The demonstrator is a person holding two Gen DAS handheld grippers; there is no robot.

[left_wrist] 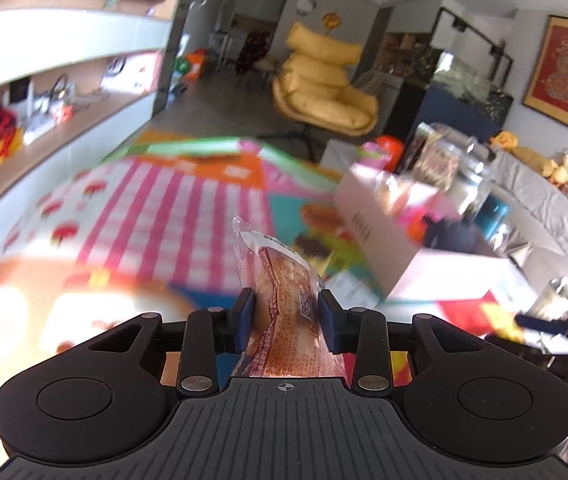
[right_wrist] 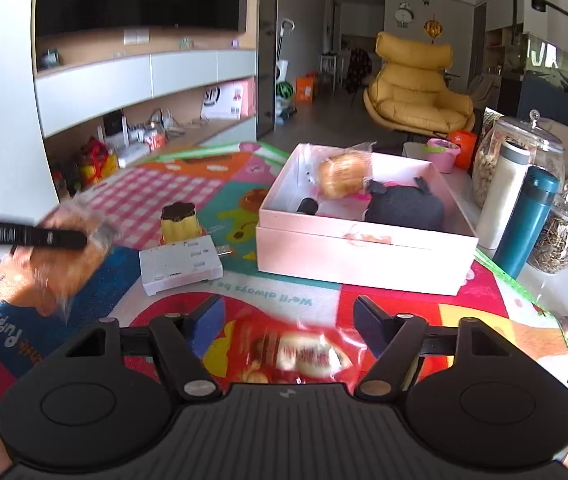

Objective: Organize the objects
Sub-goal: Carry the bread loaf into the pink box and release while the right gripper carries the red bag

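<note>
Gripping a wrapped pastry [left_wrist: 284,300] between its blue pads, the left gripper [left_wrist: 286,312] holds the packet by its midsection, jaws narrowed onto the crinkly film, most of the packet sticking out ahead. Risk one: the wrapper is slick and the contents soft, so the packet could slide or swing out on the way to the pink box [right_wrist: 364,252] (the blur in the left view suggests brisk movement).

Right gripper [right_wrist: 286,320] stands part open over a red snack packet [right_wrist: 296,354] lying flat on the play mat [right_wrist: 187,196]; the pads flank it without pressing, nothing held. Risk two: closing on a flat, thin packet may pinch only film, or skid it along the mat.

Risk three: both hands heading for one box could cross paths; the left gripper's load shows close at the left edge of the right view.

Box sits open on the mat, already holding a bagged bun [right_wrist: 344,176] and a dark pouch [right_wrist: 404,208]. A white adapter [right_wrist: 179,266] and a pudding-shaped toy [right_wrist: 179,222] lie loose beside it.

Pose: both grippers point forward and tilt downward toward the mat, left one carried above it
</note>
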